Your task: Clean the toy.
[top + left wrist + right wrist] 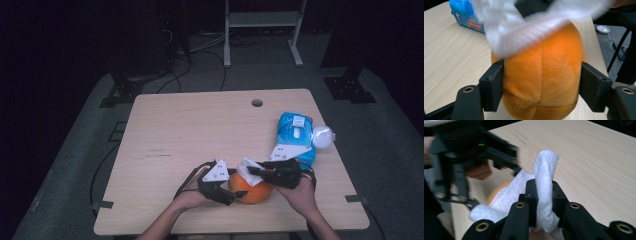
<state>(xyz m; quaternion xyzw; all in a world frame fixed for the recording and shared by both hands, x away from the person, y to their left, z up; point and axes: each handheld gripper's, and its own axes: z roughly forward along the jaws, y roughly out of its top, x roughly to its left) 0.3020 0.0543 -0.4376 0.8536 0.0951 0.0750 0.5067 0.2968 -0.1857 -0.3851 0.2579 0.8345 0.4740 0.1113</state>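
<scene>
Orange plush ball point(541, 82) lay at lower centre of the high view, near the front edge of the table point(190, 130). Pile was soft and seamed; I judged it light, squashy and not fragile, best taken across its widest part, with the pads on opposite flanks.

Left gripper point(541, 87) had its jaws part-closed around the ball, both pads against the sides; in the left gripper view the fabric bulged slightly at the pads, so I read this as a grip.

Right gripper point(543, 202) was clamped tight on a white wipe point(544, 185), a limp, thin cloth that draped over the top of the ball. I judged it easy to tear or drag out of the pinch.

Blue wipes pack point(295, 135) sat at right of the table; its label was printed, but I could not read it.
</scene>
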